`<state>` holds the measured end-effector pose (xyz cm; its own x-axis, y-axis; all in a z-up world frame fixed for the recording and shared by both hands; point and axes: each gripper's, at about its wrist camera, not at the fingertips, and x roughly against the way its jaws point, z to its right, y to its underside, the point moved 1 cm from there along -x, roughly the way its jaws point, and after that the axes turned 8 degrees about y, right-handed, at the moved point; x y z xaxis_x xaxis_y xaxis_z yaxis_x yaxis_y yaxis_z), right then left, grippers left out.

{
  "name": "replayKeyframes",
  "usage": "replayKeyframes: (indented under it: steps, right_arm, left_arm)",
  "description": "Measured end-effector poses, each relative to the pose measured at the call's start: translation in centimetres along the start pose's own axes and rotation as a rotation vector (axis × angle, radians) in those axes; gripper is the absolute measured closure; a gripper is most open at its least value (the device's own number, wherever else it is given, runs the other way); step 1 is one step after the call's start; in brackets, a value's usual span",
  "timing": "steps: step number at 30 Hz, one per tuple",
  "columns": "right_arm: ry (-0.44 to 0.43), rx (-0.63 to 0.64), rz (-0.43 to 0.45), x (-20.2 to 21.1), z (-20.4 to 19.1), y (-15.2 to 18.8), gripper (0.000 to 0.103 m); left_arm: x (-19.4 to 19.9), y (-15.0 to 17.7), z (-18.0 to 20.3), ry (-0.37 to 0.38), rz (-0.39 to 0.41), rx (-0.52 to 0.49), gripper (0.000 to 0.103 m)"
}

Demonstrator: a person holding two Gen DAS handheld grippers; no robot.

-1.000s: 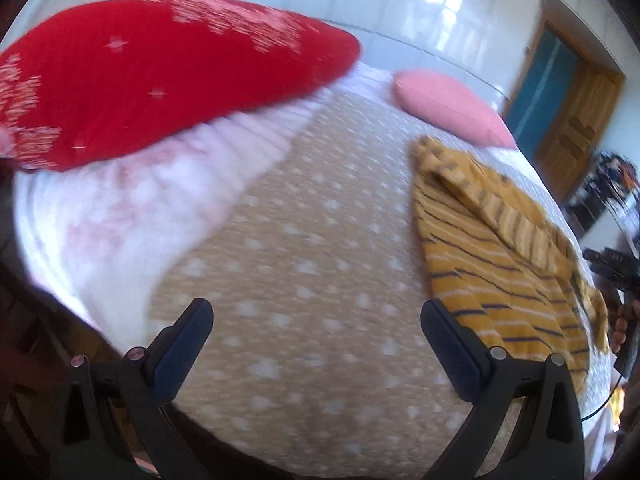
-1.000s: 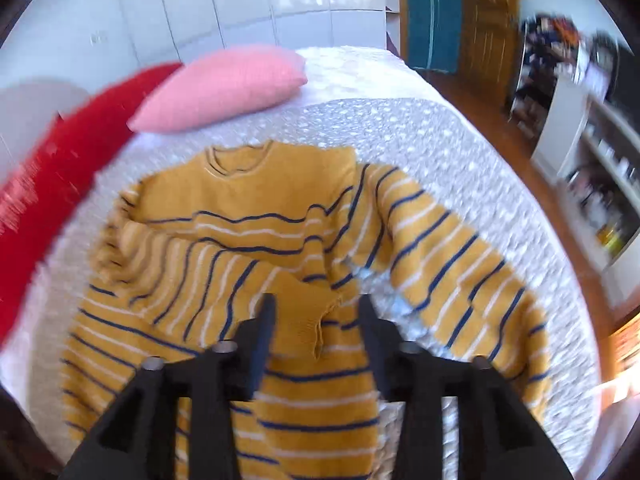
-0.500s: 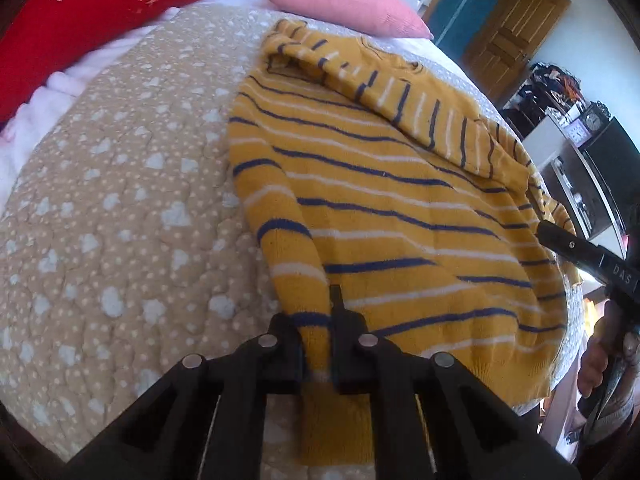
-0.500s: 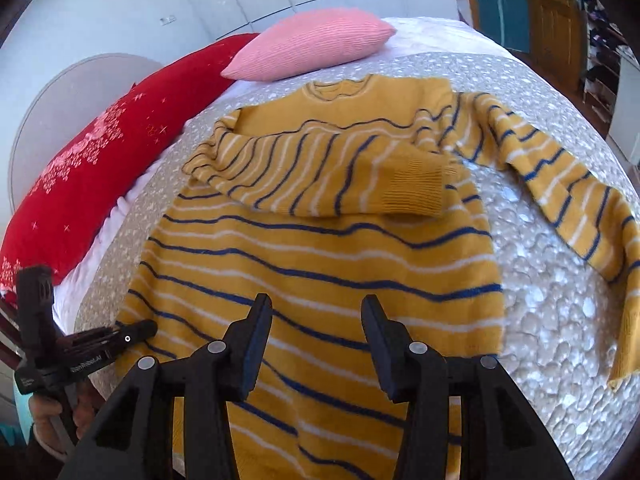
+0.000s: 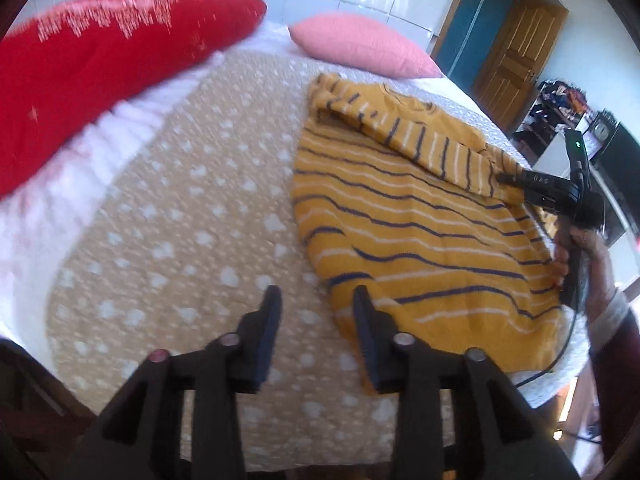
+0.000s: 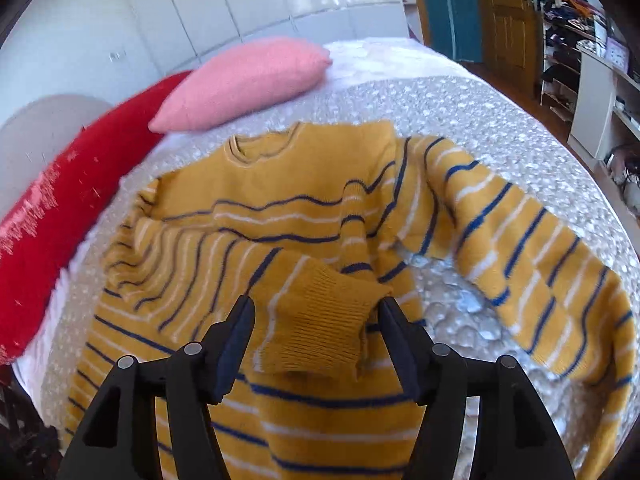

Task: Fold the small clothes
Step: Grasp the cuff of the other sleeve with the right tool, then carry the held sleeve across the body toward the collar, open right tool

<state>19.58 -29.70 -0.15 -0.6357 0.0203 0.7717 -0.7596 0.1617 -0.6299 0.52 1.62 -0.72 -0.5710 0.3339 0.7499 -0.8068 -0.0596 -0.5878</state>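
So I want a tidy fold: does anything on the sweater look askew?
Yes. One sleeve is folded across the sweater, while the other sleeve still sprawls out on the bedspread.

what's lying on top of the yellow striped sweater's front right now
One sleeve is folded across the sweater, its ribbed cuff between the right gripper's open jaws. The fabric under it is hidden.

Open right gripper point(image 6: 316, 336) around yellow striped sweater's point(image 6: 280, 208) cuff point(image 6: 316, 332).

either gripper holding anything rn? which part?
Nothing held. Left gripper open above the bedspread; right gripper open, straddling the sweater's folded sleeve cuff.
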Motion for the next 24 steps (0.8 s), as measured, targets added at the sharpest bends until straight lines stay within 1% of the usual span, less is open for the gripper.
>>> replayKeyframes:
  steps: [1,2,5,7,9,11,13,14,15,16,17,18,20,21,22,23,24]
  right_arm:
    - [0.0,0.039,-0.02,-0.1,-0.6,-0.1,0.097]
    - [0.016,0.064,-0.009,0.3,-1.0,-0.2,0.096]
    - [0.064,0.112,0.071,2.7,-1.3,-1.4,0.097]
    - [0.056,0.094,0.102,3.6,-0.7,-2.7,0.097]
    - [0.081,0.063,0.127,4.0,0.0,-4.3,0.097]
    - [0.112,0.023,0.134,3.3,1.0,-6.0,0.097]
    - [0.145,-0.011,0.129,1.4,2.3,-7.7,0.096]
    - [0.168,-0.033,0.1,0.0,3.1,-8.2,0.095]
    - [0.177,-0.054,0.059,-1.4,3.8,-8.4,0.09]
    - [0.19,-0.077,0.011,-2.7,4.8,-8.4,0.087]
    - [0.192,-0.111,-0.009,-3.1,5.6,-7.9,0.087]
    - [0.163,-0.137,0.004,-2.7,6.2,-7.4,0.087]
    - [0.073,-0.206,0.055,0.1,8.0,-5.5,0.085]
    - [0.047,-0.226,0.074,1.2,8.7,-4.7,0.082]
    - [0.013,-0.259,0.111,3.7,10.1,-3.3,0.076]
    - [0.006,-0.271,0.133,4.9,11.1,-2.6,0.071]
    - [0.012,-0.281,0.165,7.0,12.3,-1.3,0.062]
  left_arm:
    - [0.4,-0.2,-0.1,-0.019,0.009,-0.009,0.057]
    - [0.6,-0.4,-0.3,-0.03,0.018,-0.013,0.055]
    - [0.9,-1.1,-0.6,-0.051,0.045,-0.022,0.05]
    - [0.9,-1.3,-1.0,-0.049,0.055,-0.018,0.046]
    - [0.3,-1.6,-1.2,-0.048,0.05,-0.003,0.045]
    - [-0.2,-1.8,-1.4,-0.043,0.037,0.008,0.045]
    - [-0.8,-1.7,-1.3,-0.045,0.026,0.007,0.045]
    - [-1.0,-1.7,-1.3,-0.045,0.02,0.004,0.045]
    - [-1.1,-1.6,-1.1,-0.045,0.016,0.001,0.045]
    - [-1.1,-1.6,-1.0,-0.046,0.011,-0.006,0.045]
    - [-1.1,-1.6,-0.9,-0.047,0.012,-0.011,0.043]
    - [-0.9,-1.5,-0.8,-0.051,0.016,-0.017,0.041]
    - [-0.5,-1.5,-0.8,-0.067,0.031,-0.026,0.036]
    - [-0.3,-1.6,-0.9,-0.069,0.036,-0.026,0.036]
    - [-0.1,-1.7,-1.1,-0.066,0.042,-0.02,0.035]
    - [0.1,-1.8,-1.3,-0.057,0.049,-0.005,0.034]
    - [0.2,-1.8,-1.4,-0.051,0.051,0.005,0.033]
